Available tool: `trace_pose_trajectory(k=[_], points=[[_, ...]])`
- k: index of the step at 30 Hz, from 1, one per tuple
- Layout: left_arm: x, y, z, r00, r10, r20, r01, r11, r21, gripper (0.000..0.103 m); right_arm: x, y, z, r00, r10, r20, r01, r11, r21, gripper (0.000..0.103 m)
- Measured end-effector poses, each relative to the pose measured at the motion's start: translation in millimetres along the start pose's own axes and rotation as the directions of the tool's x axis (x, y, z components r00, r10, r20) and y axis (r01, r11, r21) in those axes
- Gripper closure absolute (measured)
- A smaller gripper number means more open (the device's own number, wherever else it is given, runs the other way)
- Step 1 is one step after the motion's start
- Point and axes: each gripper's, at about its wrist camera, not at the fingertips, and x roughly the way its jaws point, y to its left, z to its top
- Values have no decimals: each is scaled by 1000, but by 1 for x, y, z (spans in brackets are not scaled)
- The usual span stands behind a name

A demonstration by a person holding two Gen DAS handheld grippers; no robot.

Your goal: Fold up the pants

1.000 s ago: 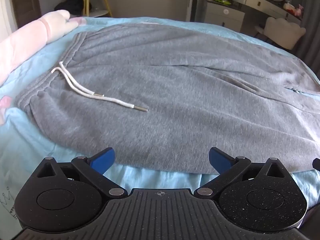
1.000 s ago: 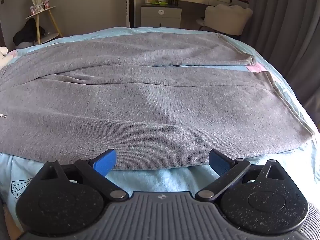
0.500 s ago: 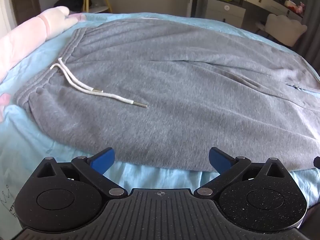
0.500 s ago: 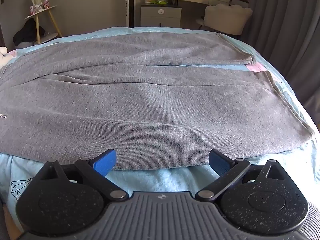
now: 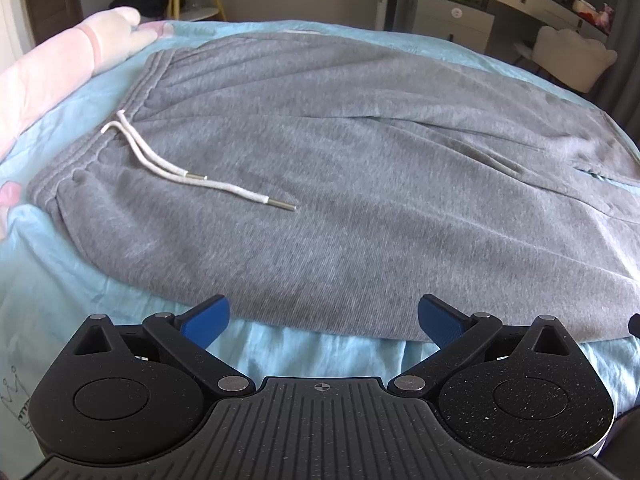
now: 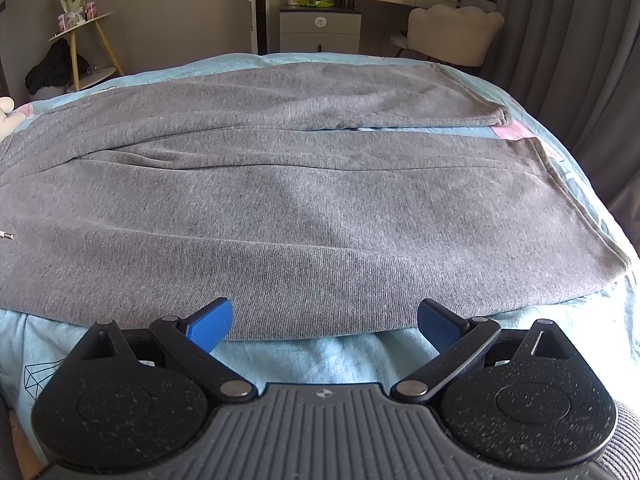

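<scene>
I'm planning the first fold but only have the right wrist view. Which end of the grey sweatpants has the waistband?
Observer: The ribbed waistband is at the left end of the grey sweatpants, flat on the light blue bedsheet.
Operator: Is the drawstring tucked in?
Observer: No. The white drawstring trails loose over the front fabric, with both metal tips out.
Operator: And the left gripper?
Observer: The left gripper is open at the pants' near edge, holding nothing.

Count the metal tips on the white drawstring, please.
2. One tip lies nearer the waistband; the other tip lies farther along, both on the grey pants.
</scene>
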Motion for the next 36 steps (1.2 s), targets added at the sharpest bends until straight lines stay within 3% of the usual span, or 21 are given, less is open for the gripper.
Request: trace_pose_trajectory(k=[36], points=[[3,1,2,1000,7,-22,-8,1000,-8,0,2,-3,1,999,39,-15,-39,999,26,4]])
